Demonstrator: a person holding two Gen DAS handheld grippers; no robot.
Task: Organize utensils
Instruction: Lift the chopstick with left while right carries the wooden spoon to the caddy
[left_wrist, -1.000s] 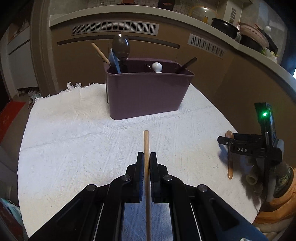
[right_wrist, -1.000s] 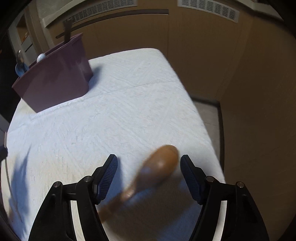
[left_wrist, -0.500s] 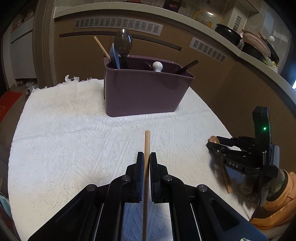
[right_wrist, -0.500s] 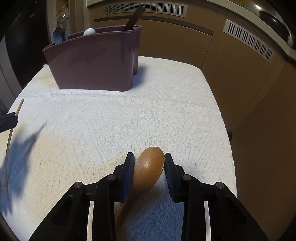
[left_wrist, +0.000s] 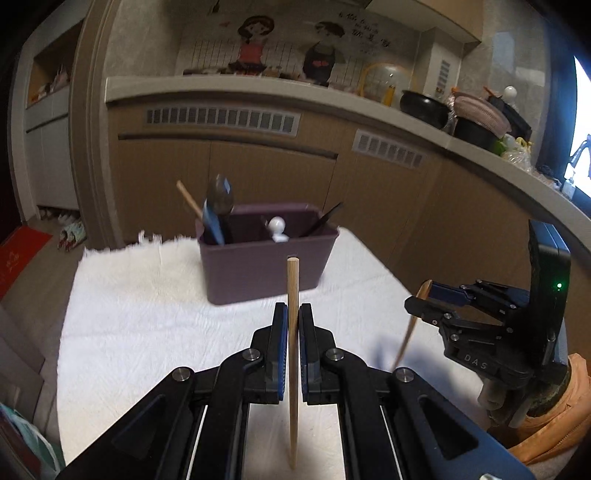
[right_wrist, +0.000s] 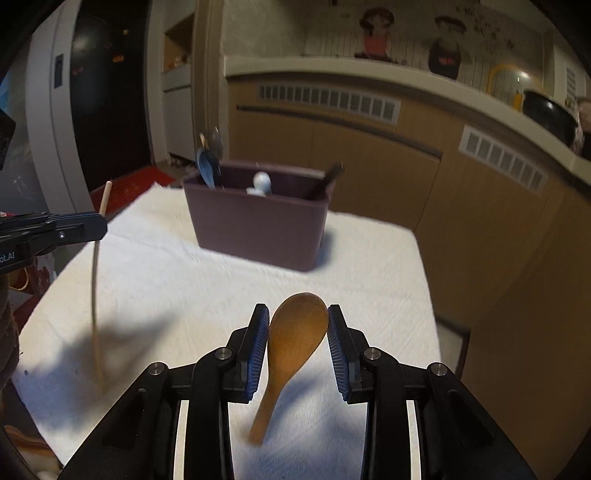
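Fingers of your left gripper (left_wrist: 292, 325) are pressed together on 1 chopstick (left_wrist: 292, 332), which stands nearly upright with its tip below the pads and its top above them. Your right gripper (right_wrist: 297, 332) pinches the bowl of 1 wooden spoon (right_wrist: 295, 339) across its width; its jaws narrowed onto the bowl, and the handle hangs down toward the cloth (right_wrist: 207, 280). Both utensils are clear of the cloth and near the front of it.

The bin (left_wrist: 266, 266) sits at the far side of the cloth, well apart from both grippers. It already holds several utensils: a dark spoon and a blue one at the left end, a white-knobbed item in the middle, and a dark handle at the right end.

Risks from here:
1. The spoon bowl is curved, so the pads probably grip little surface. A quick swing could rotate or drop it.
2. The chopstick is long below the pads. Its tip may catch the bin wall if you approach low.
3. Both grippers converging on 1 bin could collide.
4. Standing utensils may block insertion.
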